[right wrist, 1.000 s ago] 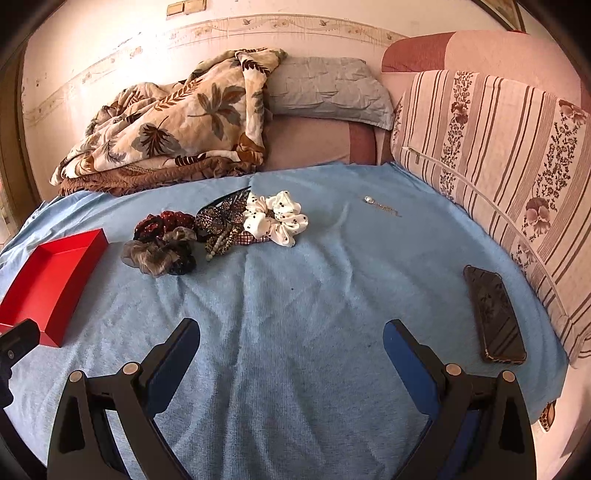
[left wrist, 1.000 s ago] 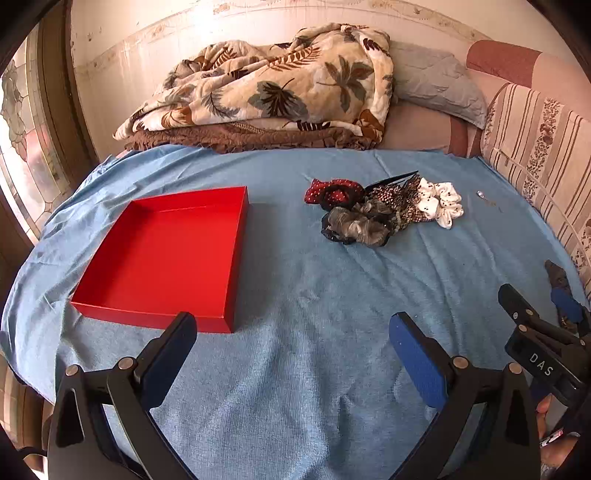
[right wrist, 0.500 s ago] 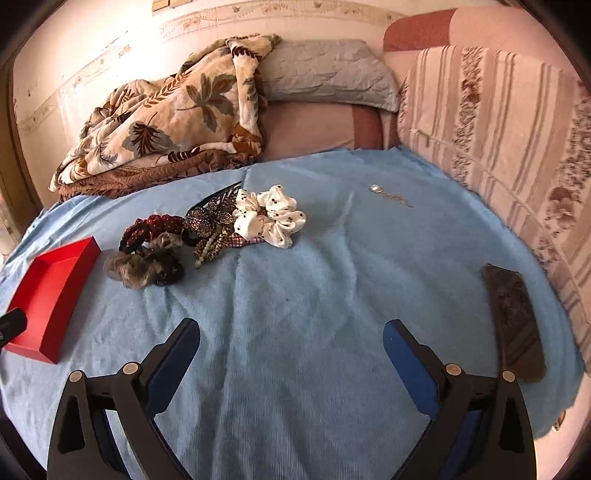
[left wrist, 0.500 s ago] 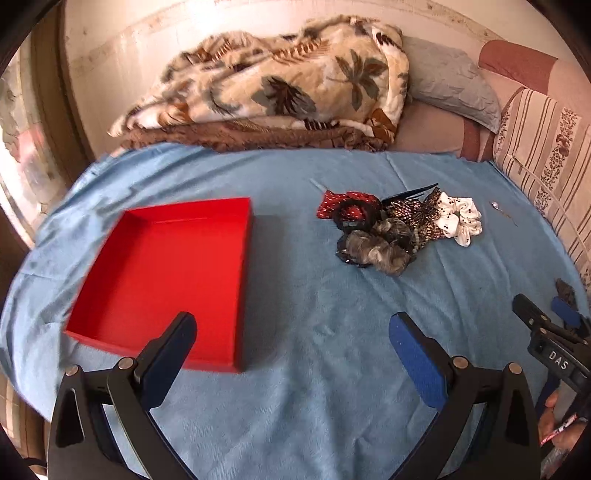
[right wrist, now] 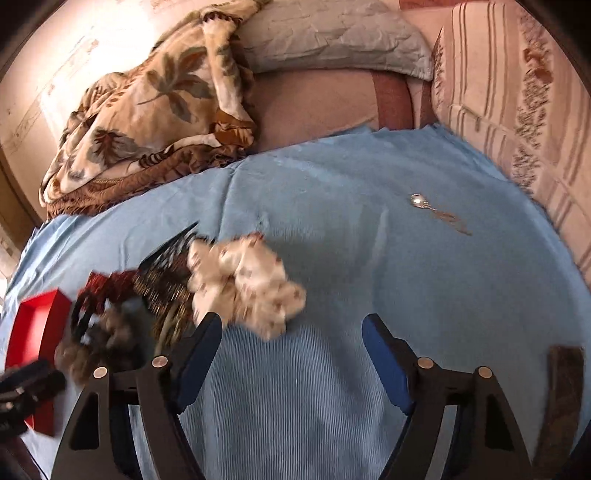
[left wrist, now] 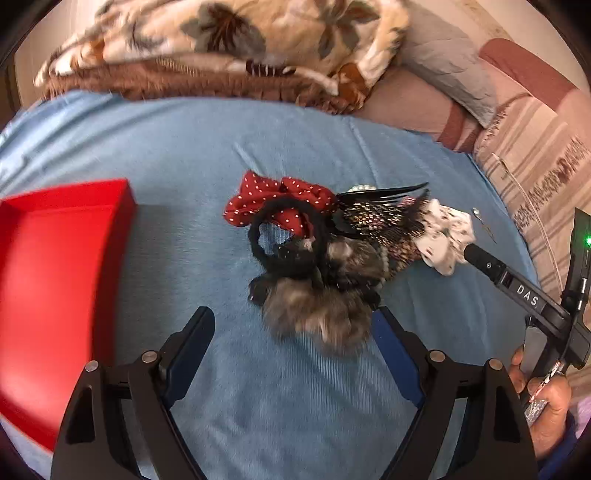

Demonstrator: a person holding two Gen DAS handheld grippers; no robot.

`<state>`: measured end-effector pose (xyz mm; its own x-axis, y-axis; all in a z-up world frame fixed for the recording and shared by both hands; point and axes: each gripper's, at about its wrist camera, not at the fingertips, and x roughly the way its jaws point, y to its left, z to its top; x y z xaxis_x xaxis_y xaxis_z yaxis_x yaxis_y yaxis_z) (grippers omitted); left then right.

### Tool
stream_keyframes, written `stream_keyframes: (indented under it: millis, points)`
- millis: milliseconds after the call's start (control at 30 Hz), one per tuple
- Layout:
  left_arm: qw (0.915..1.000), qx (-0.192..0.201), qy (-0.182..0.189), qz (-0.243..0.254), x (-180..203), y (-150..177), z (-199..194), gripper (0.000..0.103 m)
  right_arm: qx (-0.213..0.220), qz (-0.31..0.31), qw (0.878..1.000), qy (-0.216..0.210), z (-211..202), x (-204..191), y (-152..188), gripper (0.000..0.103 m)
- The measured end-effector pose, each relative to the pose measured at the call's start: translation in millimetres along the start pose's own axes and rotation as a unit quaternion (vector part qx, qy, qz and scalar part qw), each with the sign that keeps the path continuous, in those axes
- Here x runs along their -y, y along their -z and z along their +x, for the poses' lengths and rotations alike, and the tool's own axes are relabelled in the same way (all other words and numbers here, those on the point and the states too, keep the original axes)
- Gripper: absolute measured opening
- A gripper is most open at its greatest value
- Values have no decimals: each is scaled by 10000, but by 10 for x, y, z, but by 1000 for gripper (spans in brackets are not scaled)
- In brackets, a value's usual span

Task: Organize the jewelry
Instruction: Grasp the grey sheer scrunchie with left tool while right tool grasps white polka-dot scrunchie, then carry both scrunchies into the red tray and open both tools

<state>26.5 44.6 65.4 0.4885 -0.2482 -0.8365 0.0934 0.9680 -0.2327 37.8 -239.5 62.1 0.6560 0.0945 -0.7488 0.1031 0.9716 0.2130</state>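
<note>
While the left gripper (left wrist: 293, 332) is hovering low over a blue cloth (left wrist: 295, 406) spread on the bed, its jaws are closing, though the blue pads are standing well apart and nothing is pressed between them; a furry grey-brown scrunchie (left wrist: 317, 314) is lying just beyond the tips, its right edge close to the right pad. That scrunchie is sitting at the near end of a small heap: a black hair tie (left wrist: 286, 240) is resting behind it, a red scrunchie with white dots (left wrist: 280, 203) is lying under and behind the tie, a dark beaded hair clip (left wrist: 380, 218) is stretching to the right, and a white patterned scrunchie (left wrist: 447, 236) is touching the clip's far end. A red tray (left wrist: 55, 277) is sitting well apart at the left edge of the cloth, open side up.

The right gripper (right wrist: 291, 332) is also narrowing its jaws, with bare cloth between the pads; the white patterned scrunchie is lying just ahead of its left finger (whether they are touching is lost in blur). In the left wrist view this tool is reaching in from the right, a hand (left wrist: 543, 402) gripping its handle. A small silver chain (right wrist: 436, 212) is lying alone farther back, and a dark phone (right wrist: 561, 402) is resting at the right edge. A leaf-print blanket (right wrist: 147, 107) and a grey pillow (right wrist: 332, 33) are piled behind
</note>
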Motion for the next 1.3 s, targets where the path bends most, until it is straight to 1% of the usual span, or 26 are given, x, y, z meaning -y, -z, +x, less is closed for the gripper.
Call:
stream_keyframes:
  millis: [33,100,133,167,200,233,267,300,333,367,400,467,633,867,967,1067,1200,1300]
  points:
    - [10000,-28,67,-37,-7,-25,69,86,-30,43,10000,-49,70,12,-39,83]
    - [9999,-96,84,-67,-7,-52,177,86,-89,101,9998,-122,168,28,-84,82]
    - [9998,-136,127,-98,-14,-59,219,81,-110,121,9998,-151,213,26,-101,81]
    - [9996,-178,200,-126,-13,-58,254,77,-133,118,9997,-173,245,20,-117,76]
    - [9993,-229,247,-141,-9,-51,284,67,-185,114,9994,-258,287,4,-125,68]
    - [9991,-290,266,-130,8,-40,315,56,-228,106,9992,-307,315,-11,-128,64]
    - [9991,-316,274,-108,25,-28,327,49,-257,95,9990,-360,336,-23,-124,53]
    - [9990,-334,268,-85,39,-20,329,35,-298,84,9987,-416,358,-37,-120,38]
    - [9990,-350,256,-51,63,-11,327,26,-347,88,9983,-463,371,-48,-121,30]
    - [9991,-341,246,-34,80,-1,305,23,-379,111,9979,-514,368,-51,-114,19]
    - [9992,-325,226,-21,93,4,275,20,-386,134,9977,-546,354,-51,-109,16]
    - [9994,-251,230,16,115,40,151,19,-351,180,9976,-567,257,-56,-78,14]
    - [9992,-102,384,40,152,156,-184,19,-255,211,9972,-673,-55,-80,18,12]
    - [9986,270,404,228,90,434,-703,19,-214,240,9951,-934,-549,-146,297,12]
    - [9983,411,315,285,-6,540,-904,19,-188,121,9948,-992,-721,-233,414,12]
    - [9982,516,186,233,-129,628,-1088,19,-150,-59,9941,-1074,-924,-358,573,12]
    - [9966,804,-31,192,-296,762,-1351,20,-184,-203,9936,-1097,-1064,-536,744,12]
    - [9957,883,-196,183,-439,849,-1460,20,-168,-393,9925,-1147,-1164,-718,862,12]
